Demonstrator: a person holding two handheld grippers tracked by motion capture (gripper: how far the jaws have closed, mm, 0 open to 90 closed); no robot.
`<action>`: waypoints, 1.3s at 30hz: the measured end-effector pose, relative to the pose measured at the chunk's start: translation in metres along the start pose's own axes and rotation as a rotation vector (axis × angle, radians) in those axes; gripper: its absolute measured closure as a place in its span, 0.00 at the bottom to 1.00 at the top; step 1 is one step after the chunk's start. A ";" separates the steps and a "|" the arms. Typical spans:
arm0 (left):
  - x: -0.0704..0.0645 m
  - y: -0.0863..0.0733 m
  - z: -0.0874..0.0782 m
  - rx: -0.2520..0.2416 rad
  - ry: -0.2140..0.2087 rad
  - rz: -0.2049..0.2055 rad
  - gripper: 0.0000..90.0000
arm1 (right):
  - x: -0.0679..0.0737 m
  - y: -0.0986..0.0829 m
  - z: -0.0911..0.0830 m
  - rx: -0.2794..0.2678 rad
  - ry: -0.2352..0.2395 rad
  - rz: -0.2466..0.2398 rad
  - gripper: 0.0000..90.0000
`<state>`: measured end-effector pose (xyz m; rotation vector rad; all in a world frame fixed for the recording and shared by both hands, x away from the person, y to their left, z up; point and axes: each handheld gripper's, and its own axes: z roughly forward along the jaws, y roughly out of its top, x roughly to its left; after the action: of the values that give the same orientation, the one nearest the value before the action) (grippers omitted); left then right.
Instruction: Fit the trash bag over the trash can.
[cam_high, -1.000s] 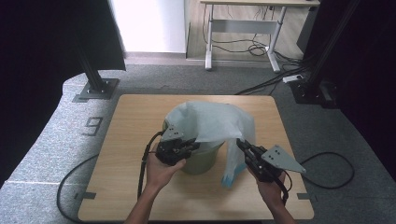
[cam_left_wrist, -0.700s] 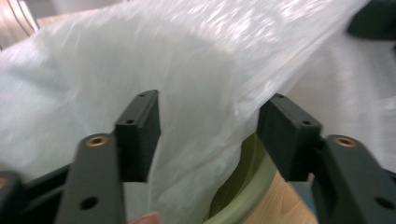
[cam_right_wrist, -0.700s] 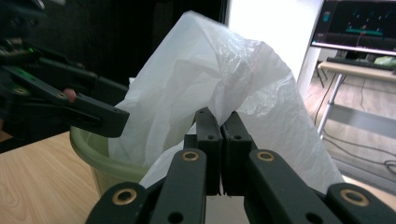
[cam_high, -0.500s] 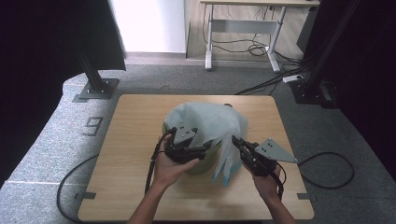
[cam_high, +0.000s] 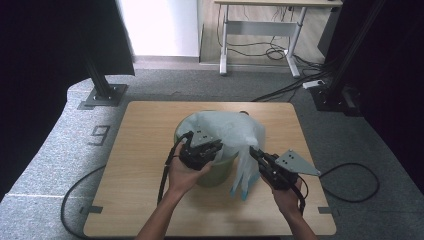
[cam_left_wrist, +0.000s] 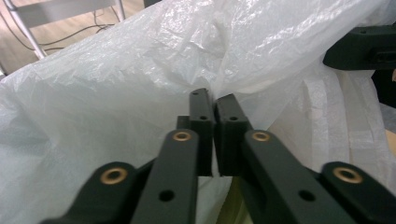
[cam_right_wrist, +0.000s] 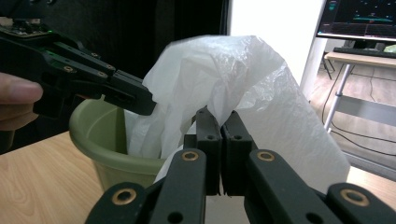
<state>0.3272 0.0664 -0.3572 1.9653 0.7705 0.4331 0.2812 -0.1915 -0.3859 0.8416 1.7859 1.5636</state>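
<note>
A round green plastic bin (cam_high: 216, 172) stands mid-desk (cam_high: 140, 150) with a thin white plastic bag (cam_high: 235, 132) draped in and over it, the left tool (cam_high: 212, 150) at its near-left rim and the right tool (cam_high: 256, 152) just right of it.

Digit "9" (cam_high: 100, 135) marked on the grey floor mat, at nine o'clock of the wooden table (cam_high: 145, 130), monitor text in the right gripper view too small to read
</note>
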 end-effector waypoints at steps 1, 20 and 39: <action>0.002 -0.001 -0.002 -0.002 -0.005 -0.006 1.00 | 0.001 0.000 0.000 0.000 0.005 0.001 0.95; 0.054 -0.024 -0.038 -0.009 0.078 -0.128 1.00 | 0.006 -0.006 -0.021 -0.007 0.159 0.065 0.68; 0.087 -0.035 -0.046 -0.015 0.131 -0.249 1.00 | -0.043 -0.059 0.006 0.058 0.061 0.172 0.33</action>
<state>0.3531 0.1676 -0.3667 1.8114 1.0779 0.4188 0.3078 -0.2275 -0.4437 1.0084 1.8516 1.6675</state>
